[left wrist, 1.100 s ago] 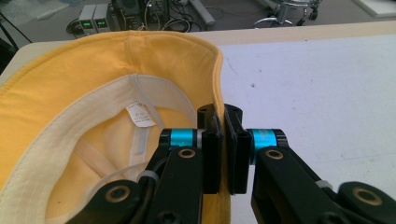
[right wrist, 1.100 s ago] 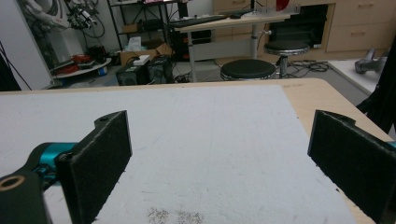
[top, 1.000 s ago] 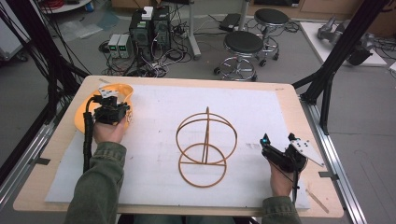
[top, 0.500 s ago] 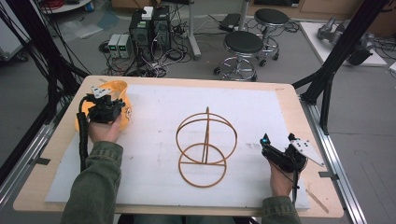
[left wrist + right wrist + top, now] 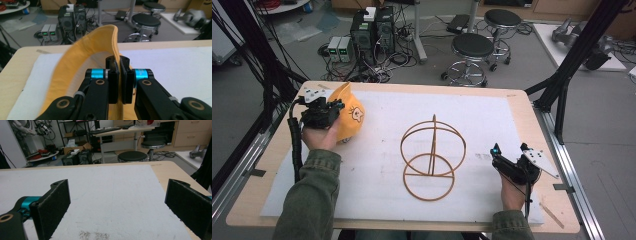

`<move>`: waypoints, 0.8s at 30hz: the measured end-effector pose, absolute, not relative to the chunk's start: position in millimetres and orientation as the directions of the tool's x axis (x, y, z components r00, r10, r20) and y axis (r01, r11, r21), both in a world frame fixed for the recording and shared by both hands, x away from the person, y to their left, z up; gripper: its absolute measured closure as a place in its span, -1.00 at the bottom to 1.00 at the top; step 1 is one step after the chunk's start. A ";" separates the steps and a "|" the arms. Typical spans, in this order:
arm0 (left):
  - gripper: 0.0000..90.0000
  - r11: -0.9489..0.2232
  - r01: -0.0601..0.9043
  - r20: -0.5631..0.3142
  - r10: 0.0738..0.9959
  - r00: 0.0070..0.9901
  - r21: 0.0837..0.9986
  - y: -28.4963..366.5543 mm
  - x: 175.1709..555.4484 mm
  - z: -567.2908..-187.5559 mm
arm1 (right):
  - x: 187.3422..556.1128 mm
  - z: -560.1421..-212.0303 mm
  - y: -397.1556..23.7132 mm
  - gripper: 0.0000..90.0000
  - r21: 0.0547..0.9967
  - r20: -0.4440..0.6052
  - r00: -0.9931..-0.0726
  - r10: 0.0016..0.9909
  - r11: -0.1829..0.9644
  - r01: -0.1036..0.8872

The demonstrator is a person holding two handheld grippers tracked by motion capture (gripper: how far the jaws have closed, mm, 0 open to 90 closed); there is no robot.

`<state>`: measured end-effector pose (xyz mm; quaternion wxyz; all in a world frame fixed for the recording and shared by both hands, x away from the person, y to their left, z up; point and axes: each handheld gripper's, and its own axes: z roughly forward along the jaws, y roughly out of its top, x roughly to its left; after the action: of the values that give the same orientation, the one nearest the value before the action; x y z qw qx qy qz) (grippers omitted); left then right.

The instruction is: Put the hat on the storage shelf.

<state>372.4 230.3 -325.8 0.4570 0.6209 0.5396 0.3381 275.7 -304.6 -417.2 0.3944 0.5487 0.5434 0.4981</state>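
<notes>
A yellow cap [image 5: 351, 119] with a small cartoon face on it hangs tilted above the table's far left corner. My left gripper [image 5: 333, 107] is shut on its edge. In the left gripper view the two black jaws [image 5: 119, 62] pinch the yellow fabric [image 5: 96, 41], which curves up and away to the left. A round wooden hoop stand [image 5: 432, 156] sits upright mid-table. My right gripper [image 5: 497, 151] rests near the right front of the mat and points left. Its pads [image 5: 55, 202] stand wide apart with nothing between them.
A white foam mat [image 5: 377, 190] covers most of the wooden table [image 5: 532, 115]. Black frame posts [image 5: 562, 85] rise at both back corners. Beyond the far edge stand two stools [image 5: 472, 47] and computer boxes [image 5: 372, 30] amid cables on the floor.
My left gripper has lifted the yellow cap off the mat and tipped it upward, so its face print now shows. The right hand and the hoop stand have stayed put.
</notes>
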 end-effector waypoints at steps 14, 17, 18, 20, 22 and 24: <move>0.92 -0.016 0.281 -0.081 0.941 0.329 0.960 199.6 368.1 -301.7 | 276.6 -416.6 -302.7 -0.89 0.978 0.108 -0.103 0.989 -0.087 0.192; 0.92 -0.025 0.268 -0.075 0.931 0.358 0.963 191.9 366.9 -295.7 | 277.0 -416.9 -303.0 -0.89 0.977 0.111 -0.103 0.988 -0.089 0.194; 0.92 -0.025 0.264 -0.078 0.924 0.374 0.964 188.6 366.4 -292.9 | 277.0 -416.9 -303.2 -0.89 0.977 0.111 -0.103 0.988 -0.089 0.194; 0.92 -0.013 0.249 -0.091 0.911 0.402 0.968 182.0 364.7 -287.5 | 276.8 -416.8 -303.6 -0.89 0.977 0.111 -0.101 0.989 -0.090 0.195; 0.92 -0.008 0.236 -0.096 0.901 0.423 0.972 177.6 363.8 -283.8 | 276.9 -416.8 -303.9 -0.89 0.978 0.107 -0.101 0.989 -0.087 0.191; 0.92 -0.008 0.221 -0.094 0.890 0.446 0.975 172.8 363.8 -279.7 | 276.9 -416.8 -303.8 -0.89 0.978 0.107 -0.101 0.989 -0.086 0.191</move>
<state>363.8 172.8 -279.7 0.5564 0.6431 0.4319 0.3005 276.9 -303.8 -416.8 0.3979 0.5398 0.5465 0.5017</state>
